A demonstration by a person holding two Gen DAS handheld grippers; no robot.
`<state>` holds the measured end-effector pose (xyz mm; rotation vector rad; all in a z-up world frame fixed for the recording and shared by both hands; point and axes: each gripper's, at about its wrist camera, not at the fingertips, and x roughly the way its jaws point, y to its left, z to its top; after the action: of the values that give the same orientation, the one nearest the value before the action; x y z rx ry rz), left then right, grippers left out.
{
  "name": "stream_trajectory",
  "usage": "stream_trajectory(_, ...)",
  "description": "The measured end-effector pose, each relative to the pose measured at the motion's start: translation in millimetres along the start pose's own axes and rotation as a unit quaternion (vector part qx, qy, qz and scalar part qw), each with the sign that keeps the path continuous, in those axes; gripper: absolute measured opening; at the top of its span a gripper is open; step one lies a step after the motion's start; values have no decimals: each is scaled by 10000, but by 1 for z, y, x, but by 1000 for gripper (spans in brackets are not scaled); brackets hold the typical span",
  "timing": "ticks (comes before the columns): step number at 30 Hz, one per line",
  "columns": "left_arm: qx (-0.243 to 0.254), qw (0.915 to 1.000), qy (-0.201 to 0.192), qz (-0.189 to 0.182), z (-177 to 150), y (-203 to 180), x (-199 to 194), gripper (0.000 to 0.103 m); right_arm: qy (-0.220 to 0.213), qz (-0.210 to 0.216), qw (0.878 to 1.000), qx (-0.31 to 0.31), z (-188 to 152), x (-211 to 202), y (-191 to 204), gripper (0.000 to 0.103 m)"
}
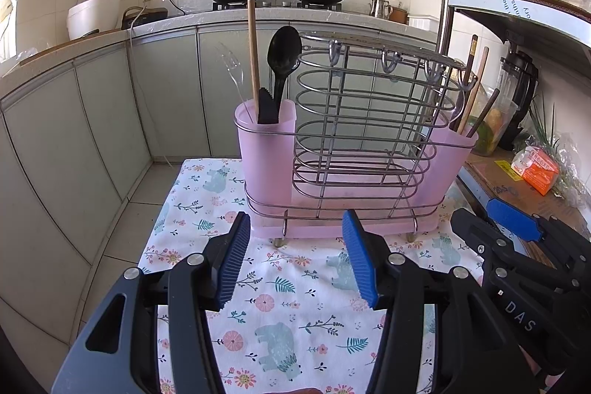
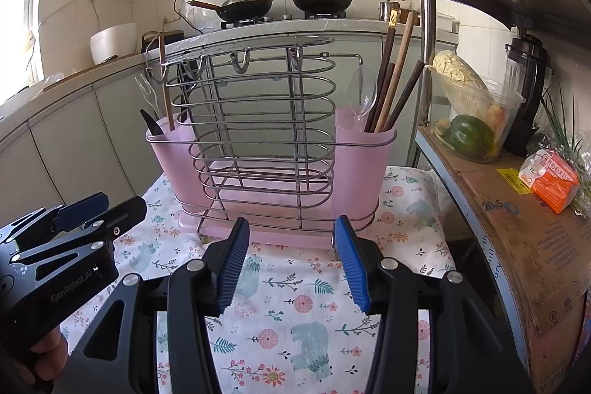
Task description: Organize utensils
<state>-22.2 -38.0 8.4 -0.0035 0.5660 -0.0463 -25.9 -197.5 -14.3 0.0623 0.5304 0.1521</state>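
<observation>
Hovering before the utensil caddy [image 1: 340, 150], both pairs of jaws released and empty.

My left gripper [image 1: 295, 257] and right gripper [image 2: 291, 257] stand near the caddy's base on the floral-clothed surface [image 1: 280, 312] — touching nothing. Black spoon [image 1: 283, 58], wooden stick [image 1: 253, 50] and clear fork [image 1: 231, 65] sit in the left cup, chopsticks [image 2: 391, 76] in the far right cup. All look light, stiff, slippery — I'd pinch mid-handle, above the rim.

A wire utensil rack [image 1: 354, 135] with pink cups stands upright at twelve o'clock. Black spoon [image 1: 282, 58], knife [image 1: 266, 108] and clear fork [image 1: 232, 69] fill its left cup; chopsticks [image 2: 391, 76] its right.
</observation>
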Motion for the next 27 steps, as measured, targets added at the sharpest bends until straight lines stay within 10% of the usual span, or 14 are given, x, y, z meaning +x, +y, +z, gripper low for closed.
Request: stream_trajectory(27, 11, 10000, 55, -1, -2, 1, 4, 52, 21, -9, 10000, -52, 0, 2, 0, 48)
